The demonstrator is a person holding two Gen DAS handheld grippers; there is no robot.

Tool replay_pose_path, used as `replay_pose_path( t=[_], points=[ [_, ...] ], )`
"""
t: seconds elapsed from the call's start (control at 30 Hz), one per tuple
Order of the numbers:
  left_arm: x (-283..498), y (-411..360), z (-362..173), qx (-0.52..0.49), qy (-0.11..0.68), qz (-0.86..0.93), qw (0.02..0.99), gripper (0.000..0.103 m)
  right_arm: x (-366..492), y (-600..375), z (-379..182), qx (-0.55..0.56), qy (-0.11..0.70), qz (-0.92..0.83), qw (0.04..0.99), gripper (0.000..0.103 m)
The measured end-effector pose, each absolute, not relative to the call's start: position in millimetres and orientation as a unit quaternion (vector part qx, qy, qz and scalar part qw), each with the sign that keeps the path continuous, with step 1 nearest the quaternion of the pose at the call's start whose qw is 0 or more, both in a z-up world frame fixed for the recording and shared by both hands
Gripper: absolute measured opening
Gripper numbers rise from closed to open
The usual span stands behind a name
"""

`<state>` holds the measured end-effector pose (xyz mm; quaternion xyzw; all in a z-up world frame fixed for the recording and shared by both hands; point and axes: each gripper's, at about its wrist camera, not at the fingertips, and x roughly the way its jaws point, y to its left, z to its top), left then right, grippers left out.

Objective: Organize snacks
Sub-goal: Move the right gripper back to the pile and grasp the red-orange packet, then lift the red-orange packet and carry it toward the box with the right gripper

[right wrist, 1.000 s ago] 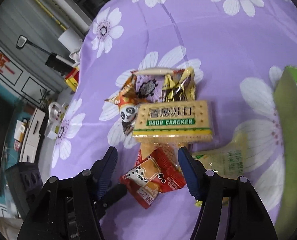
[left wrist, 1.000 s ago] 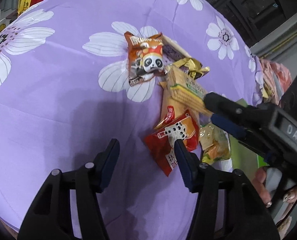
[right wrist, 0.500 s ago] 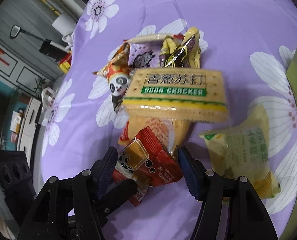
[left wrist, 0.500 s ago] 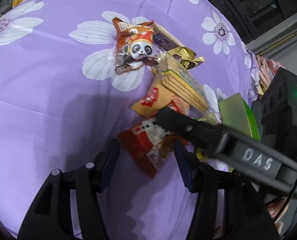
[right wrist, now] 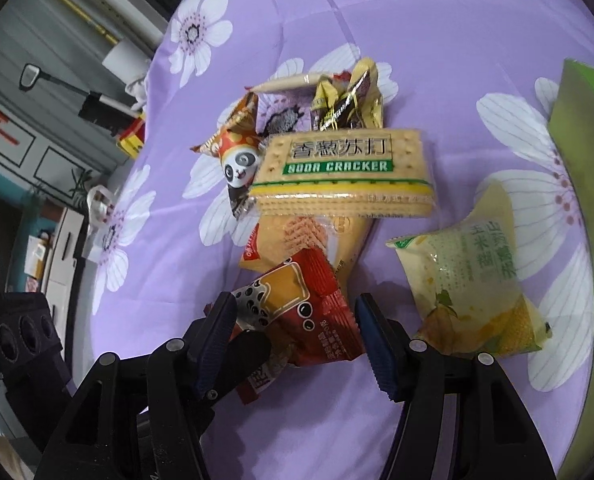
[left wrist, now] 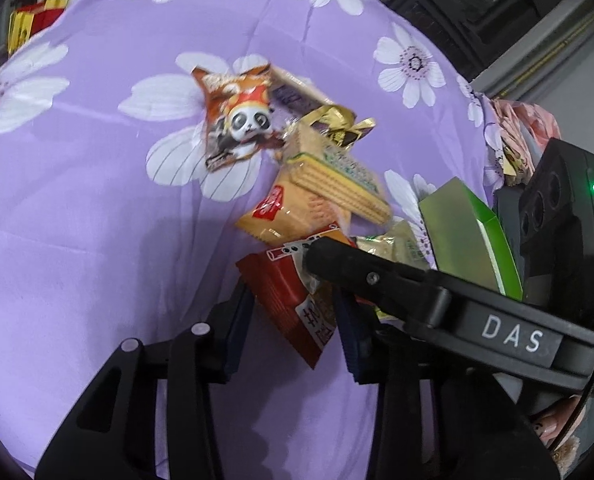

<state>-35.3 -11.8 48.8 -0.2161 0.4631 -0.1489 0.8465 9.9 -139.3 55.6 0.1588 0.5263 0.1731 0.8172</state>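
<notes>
A pile of snack packets lies on the purple flowered cloth [left wrist: 97, 208]. A red bubble-tea packet [left wrist: 285, 292] [right wrist: 297, 312] sits at the near end, between the open jaws of both grippers. My left gripper [left wrist: 293, 320] straddles it from one side and my right gripper [right wrist: 293, 336] from the other; a right finger [left wrist: 361, 272] lies across it. Behind it are an orange cracker packet [right wrist: 309, 240], a soda cracker pack [right wrist: 341, 176], a panda packet [left wrist: 241, 120], gold-wrapped sweets [right wrist: 349, 100] and a pale green corn snack bag [right wrist: 469, 276].
A green box [left wrist: 469, 232] [right wrist: 585, 152] stands at the right of the pile. The cloth's edge drops off at the left of the right wrist view, with furniture and a red-yellow box [right wrist: 131, 140] beyond.
Both grippers have moved in on the red bubble-tea packet, which now lies between both pairs of fingers. The right gripper crosses over the packet in the left wrist view.
</notes>
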Motion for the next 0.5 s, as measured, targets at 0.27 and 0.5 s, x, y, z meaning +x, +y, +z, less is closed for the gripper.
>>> replay_pose_path(
  t=[0.27, 0.5],
  points=[
    [-40, -17, 62, -0.203, 0.424, -0.168, 0.866, 0.032, -4, -136, 76, 0.135, 0.474, 0.169, 0.853, 0.064],
    [-40, -20, 65, -0.193, 0.416, -0.176, 0.871, 0.032, -10, -136, 81, 0.140, 0.460, 0.166, 0.861, 0.064]
  ],
)
